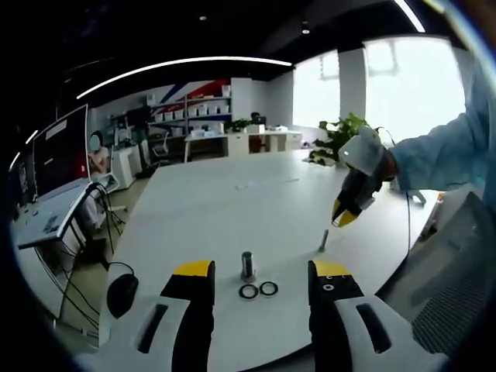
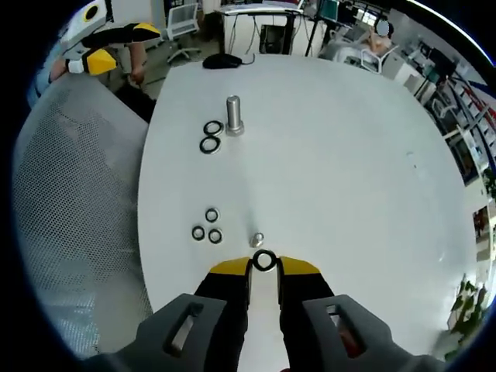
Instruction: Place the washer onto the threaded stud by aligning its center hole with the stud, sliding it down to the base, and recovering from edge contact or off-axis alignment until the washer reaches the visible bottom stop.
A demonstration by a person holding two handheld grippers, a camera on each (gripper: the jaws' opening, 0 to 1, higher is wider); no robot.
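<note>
The right gripper [image 2: 264,267] pinches a washer [image 2: 264,260] in its jaws just before the small upright threaded stud [image 2: 256,239]. Beyond the stud lie three loose washers [image 2: 207,226]. The left gripper [image 1: 260,280], jaws spread, faces a tall bolt [image 1: 248,266] standing on the white table [image 1: 217,209].

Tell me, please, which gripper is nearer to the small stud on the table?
Right. The right gripper holds a washer just beside the small stud. The left gripper is farther off, open near the large stud.
</note>
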